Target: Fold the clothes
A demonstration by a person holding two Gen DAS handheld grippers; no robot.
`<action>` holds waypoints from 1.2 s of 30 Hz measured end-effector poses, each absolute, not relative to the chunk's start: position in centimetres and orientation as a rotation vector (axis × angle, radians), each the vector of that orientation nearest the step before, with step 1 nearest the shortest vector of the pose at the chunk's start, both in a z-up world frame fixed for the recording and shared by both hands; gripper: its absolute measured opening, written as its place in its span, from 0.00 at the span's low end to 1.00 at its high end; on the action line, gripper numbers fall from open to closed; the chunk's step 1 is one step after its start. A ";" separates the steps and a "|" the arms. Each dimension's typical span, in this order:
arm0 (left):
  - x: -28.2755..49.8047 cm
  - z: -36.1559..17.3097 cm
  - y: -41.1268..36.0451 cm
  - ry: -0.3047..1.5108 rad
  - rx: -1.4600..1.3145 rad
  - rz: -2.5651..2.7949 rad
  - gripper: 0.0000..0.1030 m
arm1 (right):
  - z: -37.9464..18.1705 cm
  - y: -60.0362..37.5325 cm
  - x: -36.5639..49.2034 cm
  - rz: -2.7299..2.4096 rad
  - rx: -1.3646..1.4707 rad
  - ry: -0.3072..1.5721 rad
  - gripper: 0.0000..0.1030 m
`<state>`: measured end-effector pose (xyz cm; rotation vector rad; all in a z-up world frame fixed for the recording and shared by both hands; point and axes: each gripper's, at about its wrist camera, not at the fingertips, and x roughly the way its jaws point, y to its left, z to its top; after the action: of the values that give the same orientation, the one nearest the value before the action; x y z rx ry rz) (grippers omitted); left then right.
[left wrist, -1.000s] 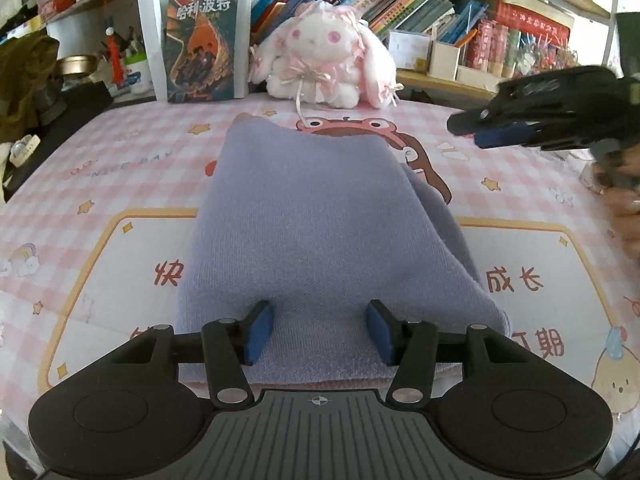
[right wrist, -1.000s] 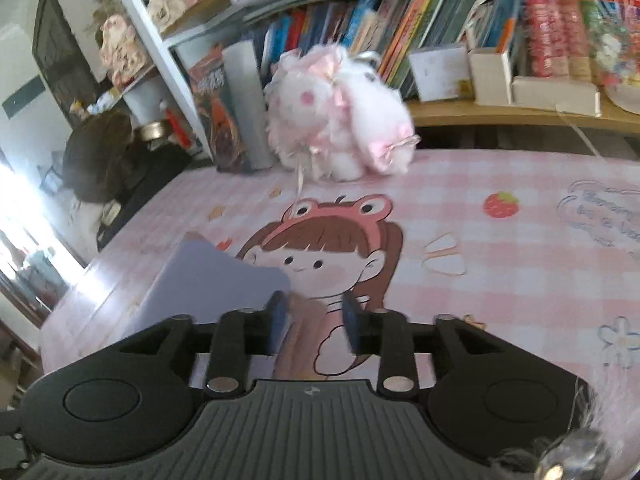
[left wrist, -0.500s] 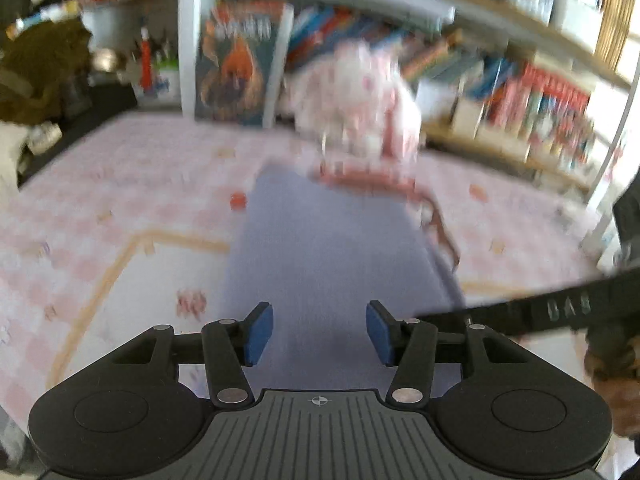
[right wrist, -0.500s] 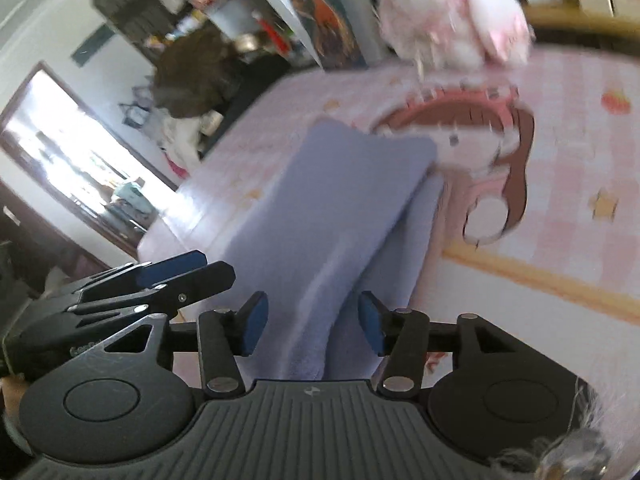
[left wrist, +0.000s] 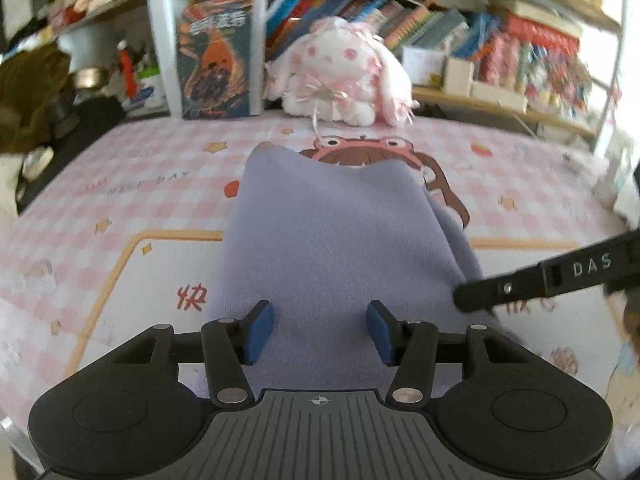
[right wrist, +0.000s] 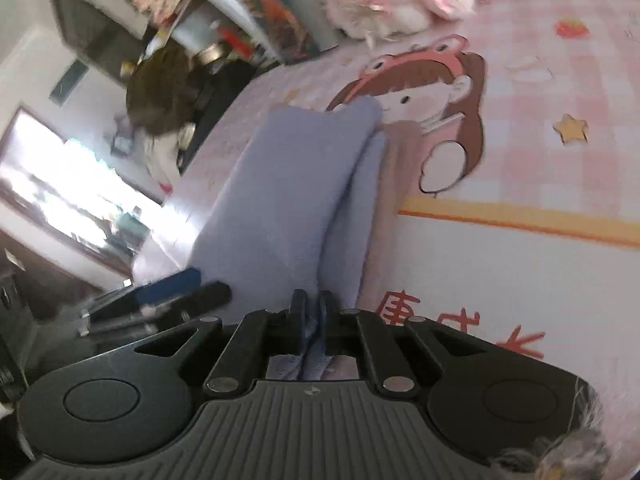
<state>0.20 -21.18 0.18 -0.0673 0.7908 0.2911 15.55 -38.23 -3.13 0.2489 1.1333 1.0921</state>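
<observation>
A folded lilac-blue garment (left wrist: 336, 236) lies lengthwise on the pink checked table cover (left wrist: 132, 184). My left gripper (left wrist: 318, 332) hovers open over its near edge, blue pads apart with only cloth showing beneath. In the right wrist view the same garment (right wrist: 288, 184) stretches away, and my right gripper (right wrist: 313, 308) is shut on its near right corner, cloth pinched between the pads. The right gripper also shows as a black bar (left wrist: 560, 276) entering the left wrist view from the right, its tip at the garment's right edge. The left gripper's fingers (right wrist: 168, 300) appear at the left of the right wrist view.
A pink and white plush rabbit (left wrist: 340, 72) sits at the table's far edge against a bookshelf (left wrist: 440, 28) full of books. A tall book (left wrist: 218, 60) stands left of it. Dark clutter (left wrist: 36, 92) lies off the table's left side. A cartoon girl print (right wrist: 436, 92) lies beyond the garment.
My right gripper swung down from above the table to the garment's near right corner and shut on it. The left gripper stayed open near the front edge, shifting slightly.
</observation>
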 end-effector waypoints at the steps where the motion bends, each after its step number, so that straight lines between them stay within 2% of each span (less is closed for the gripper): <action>1: 0.2 0.2 -21.2 0.791 -0.058 0.288 0.51 | -2.9 -38.2 15.3 1.088 0.234 1.124 0.06; 11: -0.2 0.1 -21.3 0.771 -0.041 0.265 0.55 | -0.6 -37.7 13.3 1.049 0.091 1.034 0.08; 14: -0.4 0.4 -21.5 0.772 0.000 0.254 0.56 | 0.1 -37.7 12.6 1.029 0.055 1.007 0.12; 15: -0.5 0.6 -21.6 0.770 0.008 0.254 0.56 | 0.4 -37.9 12.3 1.011 0.053 0.998 0.20; 16: -0.7 0.9 -21.6 0.766 0.008 0.254 0.58 | 0.7 -38.2 12.0 0.993 0.050 0.989 0.35; 19: -1.7 1.6 -21.3 0.752 -0.007 0.248 0.64 | 1.7 -38.7 10.8 0.933 0.025 0.942 0.58; 24: -4.4 2.8 -20.0 0.724 -0.034 0.243 0.78 | 2.4 -38.6 7.8 0.812 -0.020 0.922 0.80; 27: -5.2 2.8 -19.1 0.737 -0.023 0.226 0.84 | 2.6 -38.0 6.0 0.749 -0.025 0.912 0.84; 31: -5.5 2.4 -17.8 0.773 -0.014 0.181 0.85 | 2.8 -36.9 4.3 0.672 -0.028 0.901 0.88; 36: -6.3 2.1 -16.2 0.790 -0.024 0.110 0.85 | 2.6 -35.6 2.1 0.596 -0.038 0.912 0.89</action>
<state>-6.30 -16.17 2.05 -0.0240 0.7904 0.1102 2.12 -35.58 2.59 -0.0382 0.9115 0.5955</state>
